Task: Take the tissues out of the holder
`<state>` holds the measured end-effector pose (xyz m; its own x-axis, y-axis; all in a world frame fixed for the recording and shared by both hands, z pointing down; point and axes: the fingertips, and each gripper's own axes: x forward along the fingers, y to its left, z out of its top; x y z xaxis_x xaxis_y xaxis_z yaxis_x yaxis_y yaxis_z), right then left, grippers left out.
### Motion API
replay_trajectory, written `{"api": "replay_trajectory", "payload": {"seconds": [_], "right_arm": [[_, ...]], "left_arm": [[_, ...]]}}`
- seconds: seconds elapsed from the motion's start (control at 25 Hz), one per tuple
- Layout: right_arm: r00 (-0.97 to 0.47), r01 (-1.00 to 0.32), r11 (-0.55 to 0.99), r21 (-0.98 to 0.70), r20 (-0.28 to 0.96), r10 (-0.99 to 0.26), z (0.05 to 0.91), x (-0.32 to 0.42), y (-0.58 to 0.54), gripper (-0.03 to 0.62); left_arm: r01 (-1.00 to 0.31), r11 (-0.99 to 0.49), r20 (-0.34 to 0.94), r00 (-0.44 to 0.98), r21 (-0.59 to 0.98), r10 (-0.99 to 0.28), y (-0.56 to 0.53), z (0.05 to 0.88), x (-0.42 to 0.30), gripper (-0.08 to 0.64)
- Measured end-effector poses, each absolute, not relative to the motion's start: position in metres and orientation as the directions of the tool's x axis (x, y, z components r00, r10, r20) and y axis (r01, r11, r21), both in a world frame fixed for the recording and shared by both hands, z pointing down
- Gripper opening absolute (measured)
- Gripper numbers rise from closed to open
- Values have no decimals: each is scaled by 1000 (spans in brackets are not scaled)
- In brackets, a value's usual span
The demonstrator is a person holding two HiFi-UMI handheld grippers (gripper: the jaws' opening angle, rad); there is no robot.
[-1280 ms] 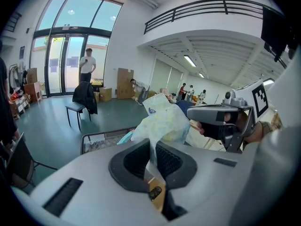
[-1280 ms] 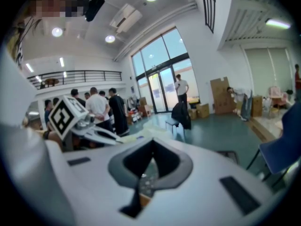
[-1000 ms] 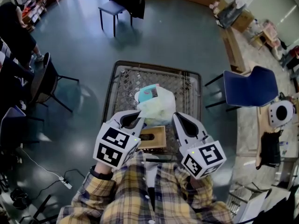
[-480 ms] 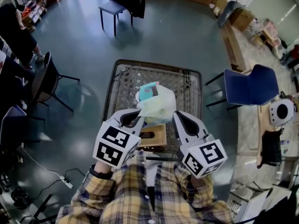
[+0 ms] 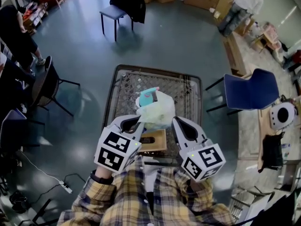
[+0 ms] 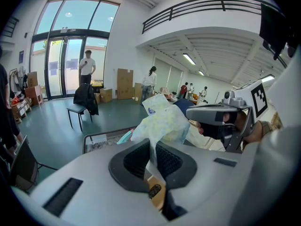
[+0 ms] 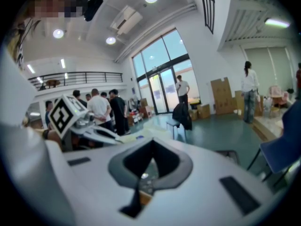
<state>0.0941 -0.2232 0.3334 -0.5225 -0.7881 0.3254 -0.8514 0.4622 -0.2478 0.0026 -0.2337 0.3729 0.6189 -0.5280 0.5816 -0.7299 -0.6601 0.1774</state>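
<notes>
Yellow-checked sleeves reach forward side by side, both wrists tipped gently downward over the near edge of the dark-framed metal mesh table (image 5: 114, 86). My left gripper (image 5: 139, 121) (image 6: 151, 160) has its jaws pinched nearly together on the thin wrap of the pale green-white plastic tissue pack (image 5: 157, 111) (image 6: 162, 124), which bulges above the jaws, raised just beyond the small wooden slotted holder (image 5: 155, 142). My right gripper (image 5: 177, 122) (image 7: 149, 166) sits just beside the pack, jaws drawn together on nothing. Open mesh runs past the pack to the far rim; a blue chair (image 5: 249, 88) stands well apart on the right.
</notes>
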Motion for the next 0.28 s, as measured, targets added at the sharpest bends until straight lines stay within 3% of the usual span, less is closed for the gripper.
{"api": "replay_trajectory", "payload": {"seconds": [0.28], "right_arm": [[-536, -843, 469, -265, 335, -775, 340, 91, -224, 9]], "left_arm": [[-739, -651, 595, 605, 174, -528, -231, 379, -2, 25]]}}
